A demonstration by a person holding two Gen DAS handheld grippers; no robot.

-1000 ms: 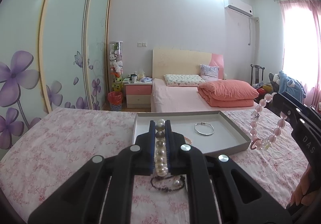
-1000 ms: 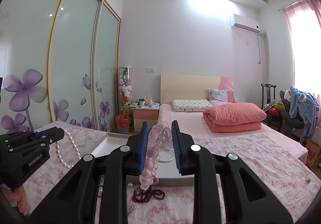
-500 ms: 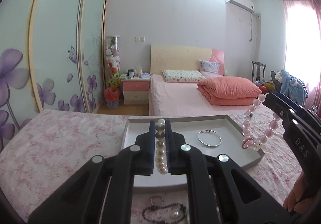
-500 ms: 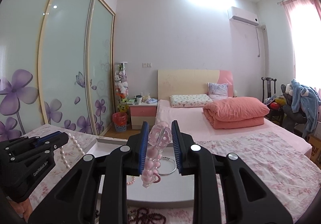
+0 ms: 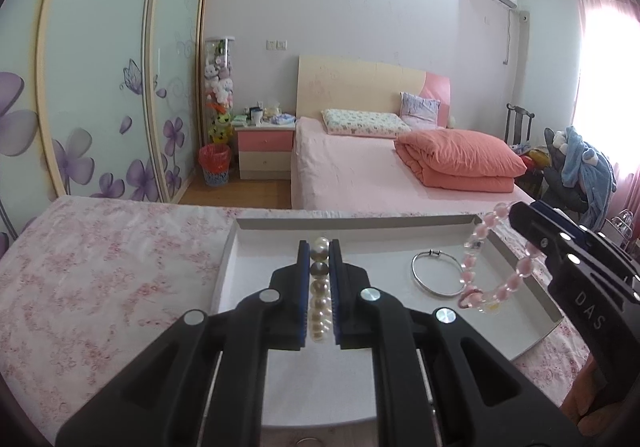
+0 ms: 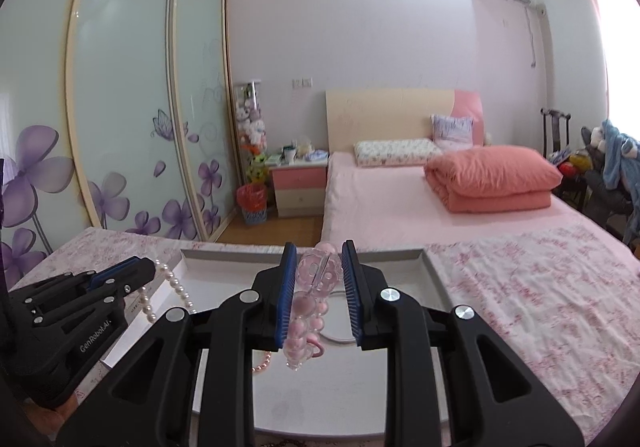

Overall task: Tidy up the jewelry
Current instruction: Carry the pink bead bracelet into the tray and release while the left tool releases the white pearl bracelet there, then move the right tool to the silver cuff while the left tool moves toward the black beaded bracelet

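Gripping pearl strand (image 5: 319, 289), left claw (image 5: 319, 247) over tray (image 5: 360, 223); right claw (image 6: 319, 251) pinching pink bracelet (image 6: 308, 311)

Right tongs (image 6: 319, 263) grip pink bead bracelet (image 6: 306, 321) above white tray (image 6: 434, 279)

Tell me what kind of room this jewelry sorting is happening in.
A home bedroom, most likely. There is a made bed with a folded quilt, a nightstand beside it, and a sliding wardrobe with flower-printed doors along the wall.
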